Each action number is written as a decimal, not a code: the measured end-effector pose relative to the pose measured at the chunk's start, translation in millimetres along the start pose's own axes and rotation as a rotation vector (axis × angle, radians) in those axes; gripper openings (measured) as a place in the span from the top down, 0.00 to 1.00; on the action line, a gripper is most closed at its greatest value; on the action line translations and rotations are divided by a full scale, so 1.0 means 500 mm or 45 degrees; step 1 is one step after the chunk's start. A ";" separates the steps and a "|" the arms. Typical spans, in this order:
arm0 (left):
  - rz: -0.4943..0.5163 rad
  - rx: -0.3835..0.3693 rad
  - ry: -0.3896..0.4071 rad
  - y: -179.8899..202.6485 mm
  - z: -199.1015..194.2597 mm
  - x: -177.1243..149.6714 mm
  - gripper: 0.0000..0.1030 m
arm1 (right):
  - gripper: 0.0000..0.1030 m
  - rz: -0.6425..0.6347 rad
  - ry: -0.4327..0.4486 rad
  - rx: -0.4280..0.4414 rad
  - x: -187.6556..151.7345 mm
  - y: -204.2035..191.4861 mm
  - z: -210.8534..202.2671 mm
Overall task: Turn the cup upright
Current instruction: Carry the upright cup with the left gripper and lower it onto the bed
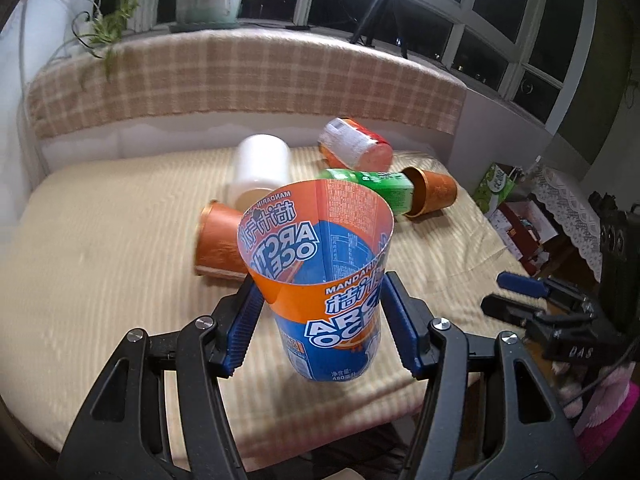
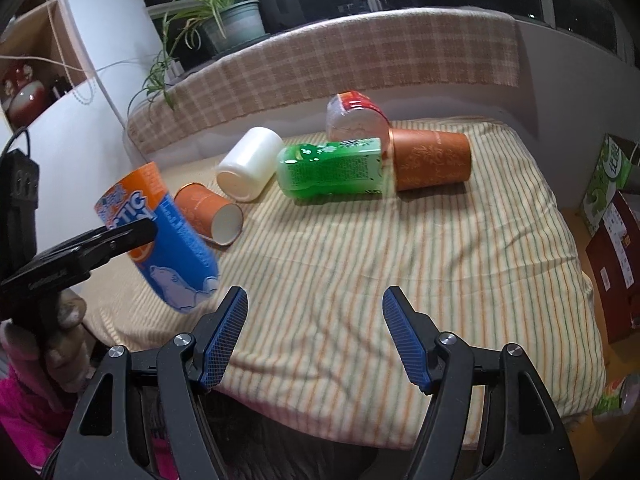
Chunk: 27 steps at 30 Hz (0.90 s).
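Striped bedspread (image 2: 400, 248) under dark windows, bed serving as work surface. Left tongs (image 1: 320, 304) clamped on the orange-and-blue cup (image 1: 320, 264), held above the near edge, mouth up, tilted. Right tongs (image 2: 314, 332) gaping wide, gripping nothing. Likely thin, light, easily crushed; best pinched gently at mid-wall. Empty inside. Beyond, all lying on their sides: two orange cups (image 2: 208, 210), white cup (image 2: 250, 164), green bottle (image 2: 332, 168).

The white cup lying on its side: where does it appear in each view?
Left wrist: white cup at upper centre, behind the held blue-orange cup.
Right wrist: white cup left of centre.
Shared landmark: the green cup to its right.
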State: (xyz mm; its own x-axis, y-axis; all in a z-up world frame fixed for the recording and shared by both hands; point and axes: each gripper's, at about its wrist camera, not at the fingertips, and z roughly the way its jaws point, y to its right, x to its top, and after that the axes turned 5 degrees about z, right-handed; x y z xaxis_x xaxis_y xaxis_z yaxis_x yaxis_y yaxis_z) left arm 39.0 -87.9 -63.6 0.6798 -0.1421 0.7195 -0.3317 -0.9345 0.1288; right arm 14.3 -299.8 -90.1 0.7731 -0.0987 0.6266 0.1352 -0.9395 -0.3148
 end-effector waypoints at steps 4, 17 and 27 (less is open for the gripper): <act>0.009 0.052 0.015 -0.037 -0.028 -0.015 0.41 | 0.32 -0.019 0.011 0.004 0.003 -0.027 0.007; -0.052 0.255 0.044 -0.180 -0.058 -0.041 0.41 | 0.32 -0.070 0.030 0.016 0.004 -0.104 0.032; 0.013 0.377 0.085 -0.199 -0.035 -0.035 0.41 | 0.32 -0.076 0.046 -0.005 0.003 -0.117 0.032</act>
State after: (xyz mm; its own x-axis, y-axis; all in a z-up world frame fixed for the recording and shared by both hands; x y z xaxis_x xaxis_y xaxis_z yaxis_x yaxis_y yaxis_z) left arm 48.6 13.2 -77.1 0.6294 -0.1397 0.7644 -0.1267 -0.9890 -0.0764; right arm 17.5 -239.6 -82.4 0.7409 -0.0538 0.6694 0.1784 -0.9452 -0.2734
